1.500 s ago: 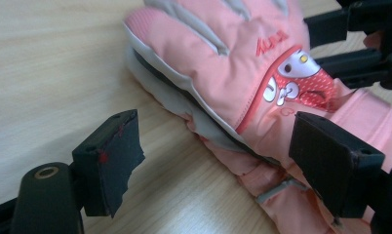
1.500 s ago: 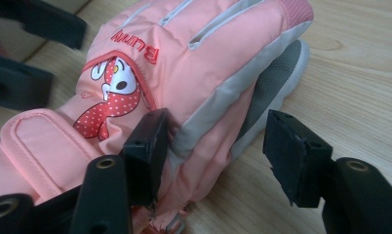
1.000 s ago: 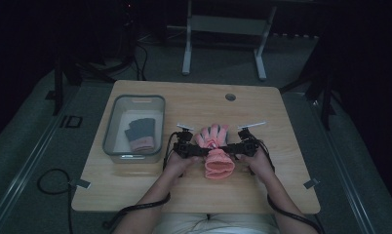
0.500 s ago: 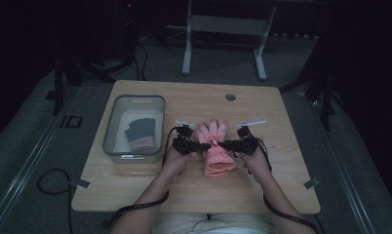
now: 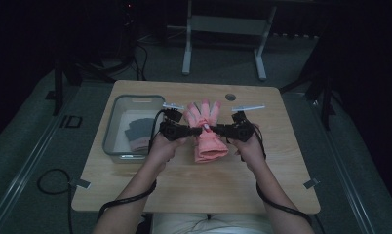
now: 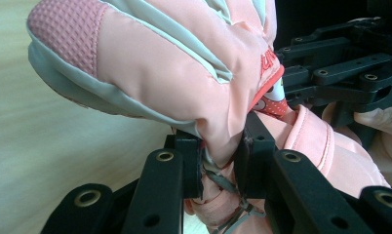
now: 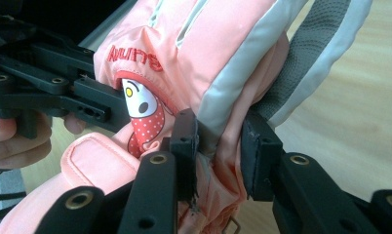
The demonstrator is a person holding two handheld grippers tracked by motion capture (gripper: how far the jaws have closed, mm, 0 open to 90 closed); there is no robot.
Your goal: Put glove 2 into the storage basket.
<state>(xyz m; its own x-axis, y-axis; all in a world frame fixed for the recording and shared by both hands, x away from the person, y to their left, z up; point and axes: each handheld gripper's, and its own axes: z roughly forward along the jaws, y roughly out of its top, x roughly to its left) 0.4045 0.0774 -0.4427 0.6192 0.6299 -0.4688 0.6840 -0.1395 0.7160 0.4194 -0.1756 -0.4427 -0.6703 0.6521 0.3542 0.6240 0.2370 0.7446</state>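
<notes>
A pink padded glove (image 5: 209,142) with grey trim hangs over the middle of the wooden table (image 5: 184,190), fingers pointing away from the person. My left gripper (image 5: 200,130) pinches its left side near the wrist. In the left gripper view the jaws (image 6: 222,151) are shut on a fold of the glove (image 6: 150,63). My right gripper (image 5: 213,129) pinches the opposite side. Its jaws (image 7: 218,141) have just been closing and now press on the glove (image 7: 208,53) beside a cartoon patch. Each gripper view also shows the other gripper (image 6: 340,73) (image 7: 52,92) beyond the glove.
A clear plastic bin (image 5: 117,146) stands on the table's left part with a dark glove (image 5: 138,134) inside. A round hole (image 5: 230,97) sits near the far edge. A metal stand (image 5: 223,29) is on the floor beyond the table.
Both hands have risen with the glove gripped between them. The glove has come up off the table top, and its cuff now hangs toward the person.
</notes>
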